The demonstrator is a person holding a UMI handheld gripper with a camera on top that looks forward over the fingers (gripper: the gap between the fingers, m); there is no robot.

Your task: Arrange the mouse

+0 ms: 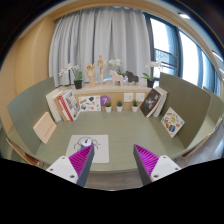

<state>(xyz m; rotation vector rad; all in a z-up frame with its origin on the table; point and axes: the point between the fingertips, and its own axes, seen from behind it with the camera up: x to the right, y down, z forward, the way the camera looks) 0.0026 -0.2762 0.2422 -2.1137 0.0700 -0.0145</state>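
Hand-held gripper (pixel 113 163) spread wide, holding nothing, above a green counter (pixel 120 128); a patterned pink square, possibly a mouse mat (pixel 82 153), lies beside one finger.

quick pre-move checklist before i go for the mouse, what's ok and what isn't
1. Mouse in view: not ok, no mouse can be made out on the desk.
2. Tongs open: ok, the two fingers stand apart with nothing between them.
3. Landing spot: cannot tell, the white sheet with a pink print just ahead of the left finger may be the mouse mat.
4. Path ahead: ok, bare desk lies beyond the fingers up to the small pots.
5. Side hazards: ok, the books and leaning pictures stand well back.
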